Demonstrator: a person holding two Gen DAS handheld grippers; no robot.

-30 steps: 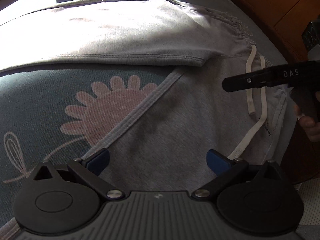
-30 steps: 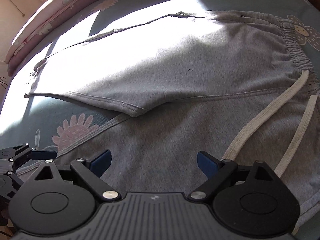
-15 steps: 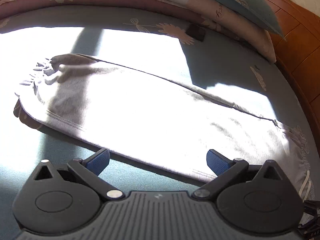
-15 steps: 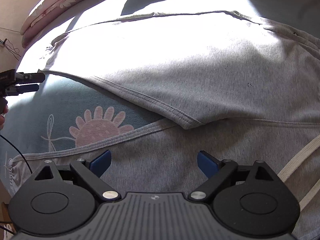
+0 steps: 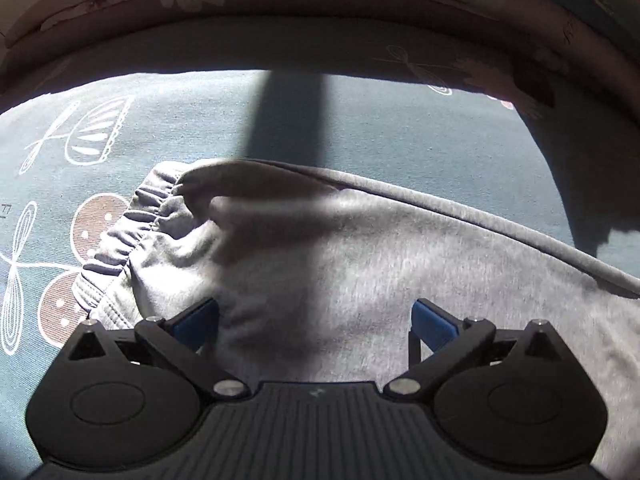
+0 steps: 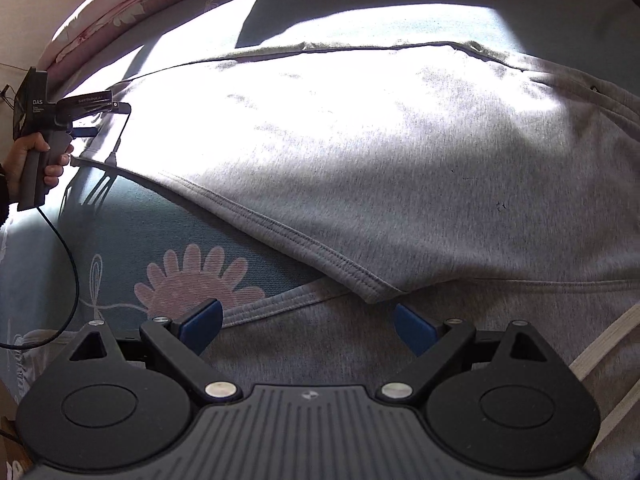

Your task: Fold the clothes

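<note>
Grey sweatpants (image 6: 360, 160) lie spread on a blue flowered bedsheet (image 6: 168, 236), one leg folded over the other. In the left wrist view my left gripper (image 5: 316, 322) hovers open just above the leg's end, with the gathered elastic cuff (image 5: 132, 232) ahead on its left. My right gripper (image 6: 307, 324) is open low over the crotch seam (image 6: 372, 292), and nothing sits between its blue pads (image 6: 200, 320). The right wrist view also shows the left gripper (image 6: 104, 120) at the far left by the cuff, held by a hand (image 6: 36, 156).
A white drawstring (image 6: 600, 352) trails at the right near the waistband. A pink flowered quilt roll (image 5: 280, 8) runs along the far side of the bed. A black cable (image 6: 72, 264) hangs from the left gripper over the sheet. Strong sunlight washes out the upper leg.
My left gripper has travelled from the waist area along the leg to the cuff end. The right gripper has shifted slightly toward the crotch seam. Both stayed open.
</note>
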